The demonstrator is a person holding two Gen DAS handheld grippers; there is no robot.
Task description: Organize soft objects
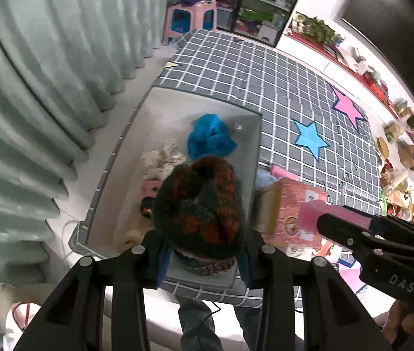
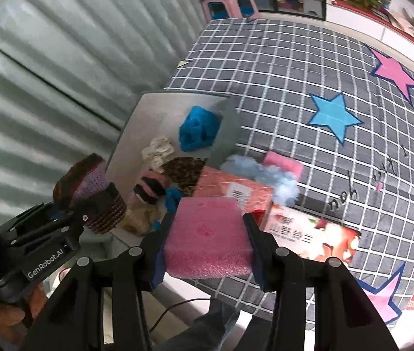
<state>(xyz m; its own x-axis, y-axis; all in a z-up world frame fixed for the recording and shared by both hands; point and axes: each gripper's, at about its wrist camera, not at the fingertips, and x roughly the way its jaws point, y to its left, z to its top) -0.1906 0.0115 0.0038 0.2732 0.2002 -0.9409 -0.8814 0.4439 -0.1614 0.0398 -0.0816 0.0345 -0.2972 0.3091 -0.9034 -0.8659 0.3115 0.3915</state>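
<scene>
Left tongs [image 1: 204,259] clamped on knit hat [image 1: 199,204], hung over grey bin [image 1: 253,158]. Right tongs [image 2: 208,248] clamped on pink foam block [image 2: 207,234], above bed edge (outside bin). Both pitched steeply downward. Risk judged: early release dropping foam beside bin, onto red packet [image 2: 233,190].

Red-green knit hat [image 1: 201,207] at frame centre, over the grey bin [image 1: 253,146]; pink sponge [image 2: 209,237] low centre.
</scene>
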